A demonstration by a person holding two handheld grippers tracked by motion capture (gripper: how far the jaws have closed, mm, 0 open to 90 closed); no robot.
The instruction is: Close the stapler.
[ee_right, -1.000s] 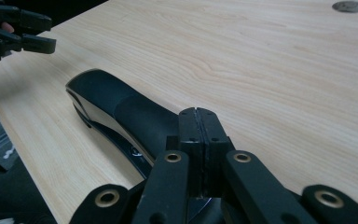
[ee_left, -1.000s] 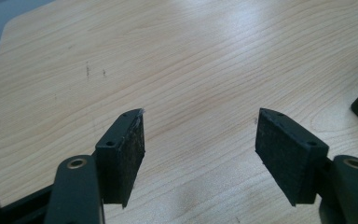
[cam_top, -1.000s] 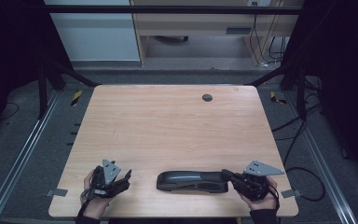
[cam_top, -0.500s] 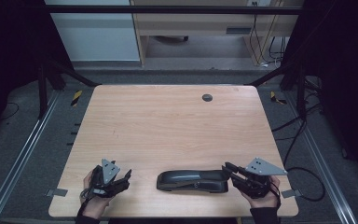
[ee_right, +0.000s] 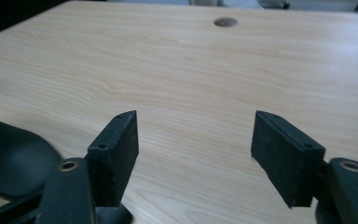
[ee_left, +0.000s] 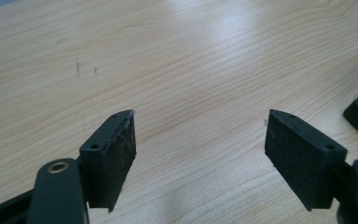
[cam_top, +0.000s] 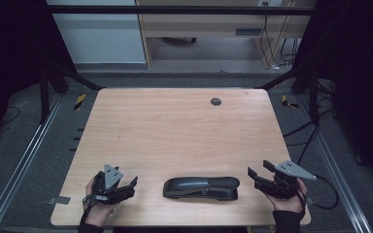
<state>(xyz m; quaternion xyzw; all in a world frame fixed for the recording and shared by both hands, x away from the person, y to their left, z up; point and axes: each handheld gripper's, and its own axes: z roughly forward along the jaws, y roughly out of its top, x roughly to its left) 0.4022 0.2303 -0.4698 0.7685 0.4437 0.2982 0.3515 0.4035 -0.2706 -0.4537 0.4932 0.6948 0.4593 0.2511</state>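
Your right gripper (cam_top: 256, 176) has just opened its fingers off the black stapler (cam_top: 201, 188), low center on the worktop (cam_top: 175, 126); left gripper (cam_top: 126, 187) gapes empty. Next, regrasp squarely.

High view: above the near edge, facing forward and down on the table (cam_top: 175, 126).
Claw views: low, close over that same table.

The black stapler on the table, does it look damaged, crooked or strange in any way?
Nothing stands out. The black stapler lies flat and closed near the front edge of the table, between the left gripper and the right gripper, touched by neither.
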